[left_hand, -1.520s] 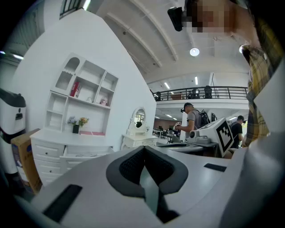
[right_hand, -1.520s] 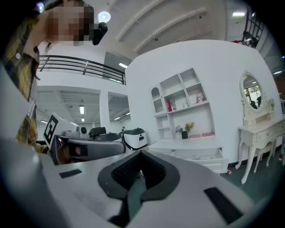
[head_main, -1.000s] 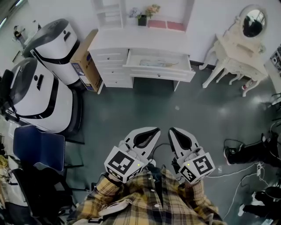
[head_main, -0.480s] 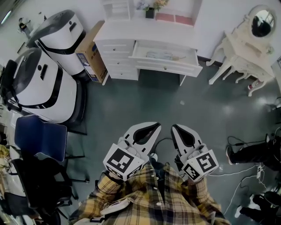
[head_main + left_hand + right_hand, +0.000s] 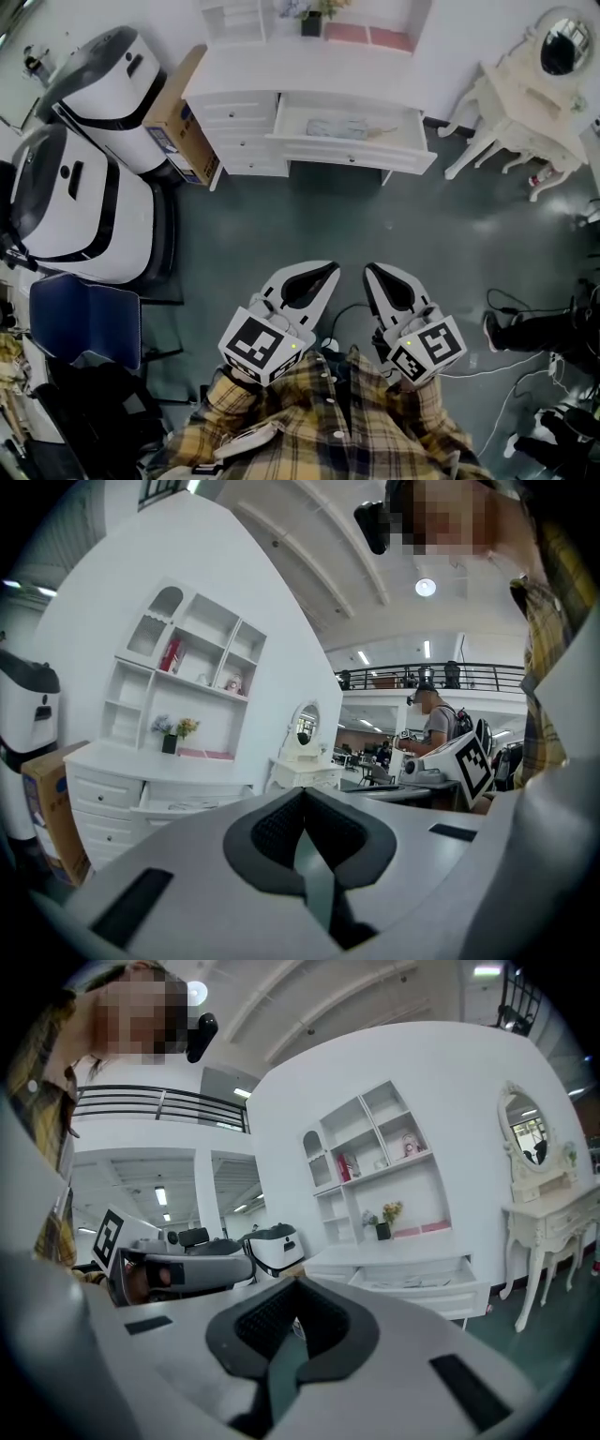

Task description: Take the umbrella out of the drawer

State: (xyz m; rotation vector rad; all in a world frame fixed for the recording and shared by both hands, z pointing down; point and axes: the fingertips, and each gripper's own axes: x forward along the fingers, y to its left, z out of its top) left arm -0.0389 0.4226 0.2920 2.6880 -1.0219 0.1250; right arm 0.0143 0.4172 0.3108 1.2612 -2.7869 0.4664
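A white desk (image 5: 281, 70) stands at the far side of the room, its wide drawer (image 5: 349, 150) pulled out. Inside lies a pale blue folded umbrella (image 5: 339, 127). My left gripper (image 5: 330, 272) and right gripper (image 5: 371, 272) hover side by side close to my body, well short of the desk, both pointing at it. Both are shut and hold nothing. In the left gripper view the left gripper (image 5: 302, 797) has its pads pressed together, with the drawer (image 5: 192, 803) far off at the left. The right gripper (image 5: 295, 1286) looks the same, with the drawer (image 5: 422, 1281) at the right.
Two large white machines (image 5: 80, 202) (image 5: 117, 80) and a cardboard box (image 5: 173, 112) stand left of the desk. A blue chair (image 5: 80, 314) is near left. A white dressing table with a mirror (image 5: 520, 98) stands at the right, and cables (image 5: 520, 375) lie on the dark floor.
The desk and its open drawer look slightly larger, so I have come a little closer. Both grippers keep the same side-by-side pose with jaws shut.
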